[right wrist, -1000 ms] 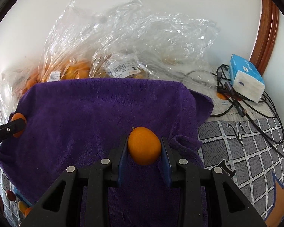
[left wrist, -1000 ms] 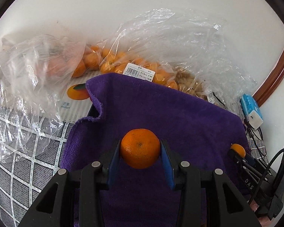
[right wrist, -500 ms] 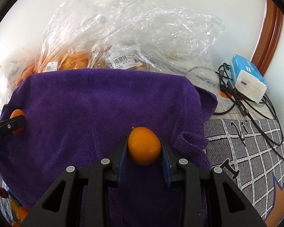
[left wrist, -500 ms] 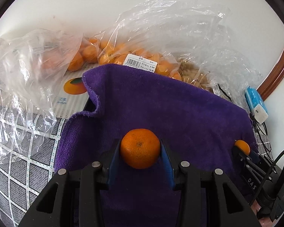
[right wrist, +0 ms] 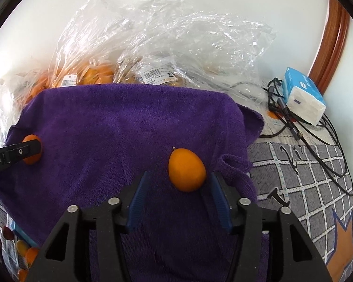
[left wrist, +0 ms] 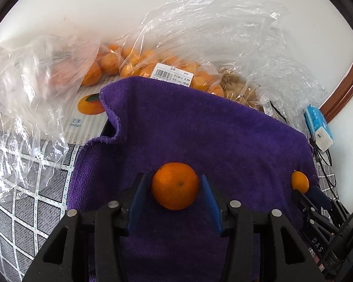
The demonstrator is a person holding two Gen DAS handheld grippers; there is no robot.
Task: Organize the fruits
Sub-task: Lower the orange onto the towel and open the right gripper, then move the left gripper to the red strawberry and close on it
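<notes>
**Two fruits released onto the purple towel**

Behind everything you have a white wall and a grid-patterned surface (right wrist: 306, 183), with crumpled clear plastic bags (left wrist: 200, 35) heaped along the wall. Two of the bags hold many small orange fruits, too bunched to count; a third holds something brownish that cannot be made out. In front of them lies one purple towel (left wrist: 211, 136), draped over a raised base that stays hidden. One blue tissue pack (right wrist: 303, 96) and a tangle of black cables (right wrist: 317, 141) sit at the right edge.

One round orange (left wrist: 175, 185) rests on the towel between the jaws of your left tongs (left wrist: 174, 196). They are opening, and the pads stand clear of the peel on both sides. One oval orange fruit (right wrist: 186, 169) lies between the jaws of your right tongs (right wrist: 178, 193), also opening, with the right pad very close to it.

Risk: the towel appears to slope and sag, so either fruit may roll once free. Withdrawing the right tongs sideways could nudge the oval fruit toward the folded towel edge.
</notes>
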